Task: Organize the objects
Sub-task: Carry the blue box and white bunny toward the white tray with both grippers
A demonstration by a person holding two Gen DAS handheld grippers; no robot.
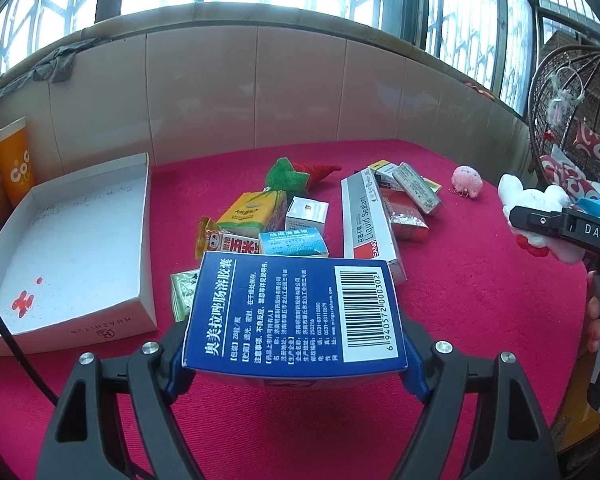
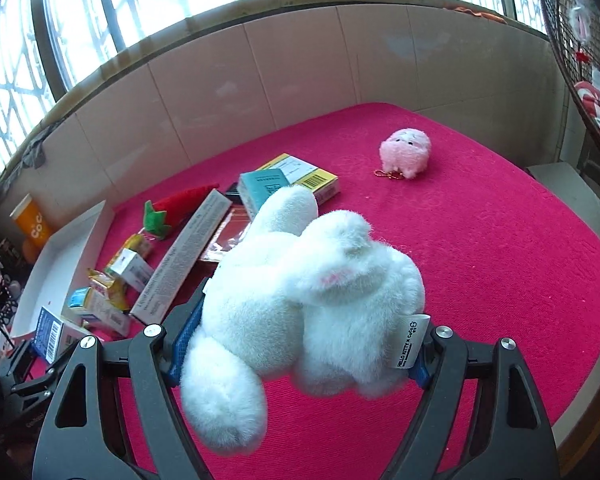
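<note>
Leftmost, against the tiled wall, stood an orange paper cup [image 1: 13, 160], and just beside it on the red cloth [image 1: 480, 312] lay a shallow white box tray [image 1: 142, 312], its floor bare but for a red stain. The left gripper [image 1: 294, 344] stood next along, its jaws spread wide and pressed on both sides of a blue medicine box [image 1: 292, 312], which it held off the cloth with the barcode face up, near the tray's right wall.

Behind that box sat the heap of small packets: a yellow tissue pack [image 1: 252, 210], a small white carton [image 1: 306, 214], a light-blue carton [image 1: 292, 242] and a red-and-yellow snack bag [image 1: 220, 242]. A plush carrot [image 1: 300, 174] lay at the back of the heap. Further right, a long grey sealant box [image 1: 370, 224] ran towards the camera, with several flat cartons [image 1: 416, 188] leaning on one another just beside it.

Well apart on the open cloth sat a pink plush pig [image 2: 406, 152], a small chain at its side. Rightmost, the right gripper [image 2: 300, 344] had its jaws wide and squeezed on a white plush toy [image 2: 312, 292], carried above the cloth with a sewn label hanging at the right finger [image 2: 422, 374]. A hand [image 1: 594, 320] showed on its grip.
</note>
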